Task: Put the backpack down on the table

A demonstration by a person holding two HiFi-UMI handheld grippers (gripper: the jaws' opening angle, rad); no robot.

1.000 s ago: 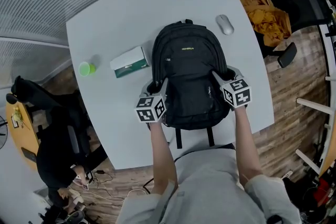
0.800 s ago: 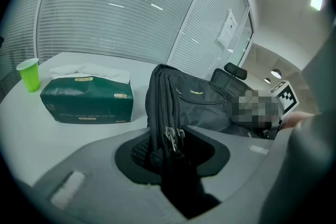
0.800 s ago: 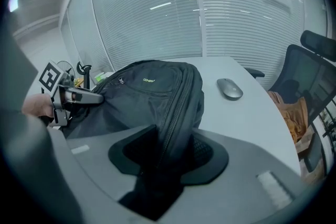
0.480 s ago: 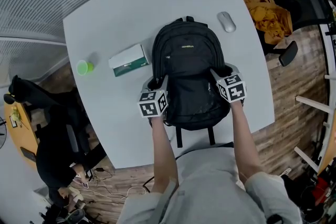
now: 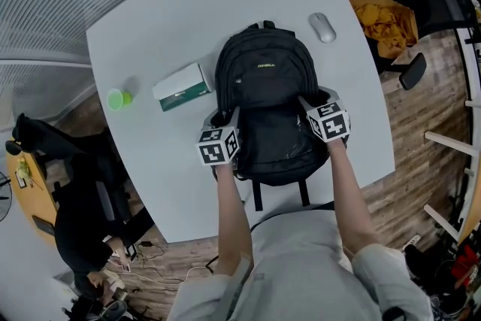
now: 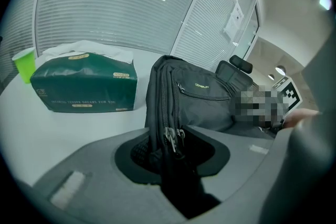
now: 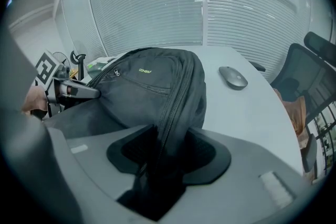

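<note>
**A:** How much room do we have around the edges?

**B:** The backpack (image 5: 267, 113) lies front-up near the middle of the white table (image 5: 150, 34), and its bottom end is close to the near edge. Its two straps (image 5: 257, 195) trail toward that edge, just in front of us. On our left a green tissue box (image 5: 180, 86) sits just beside the bag, and a green cup (image 5: 116, 98) stands further out, near the left edge. On our right a mouse (image 5: 322, 27) lies near the bag's top corner. The far half of the table is open. A chair with an orange cloth (image 5: 379, 7) stands off the right side.

**A:** Which way is the bag pointing?

**B:** Its long axis runs straight away from us, with the top handle (image 5: 264, 25) at the far end and the bottom toward us.

**A:** What about our grips?

**B:** Our left gripper (image 5: 225, 119) is clamped part-way on the bag's left side, with the zippered fold and its pulls pinched in the slot. Our right gripper (image 5: 310, 103) is at the right side. Its jaws have just been opening and stand wide, with the side seam lying loosely between them. We can't tell if the near end rests fully.
</note>
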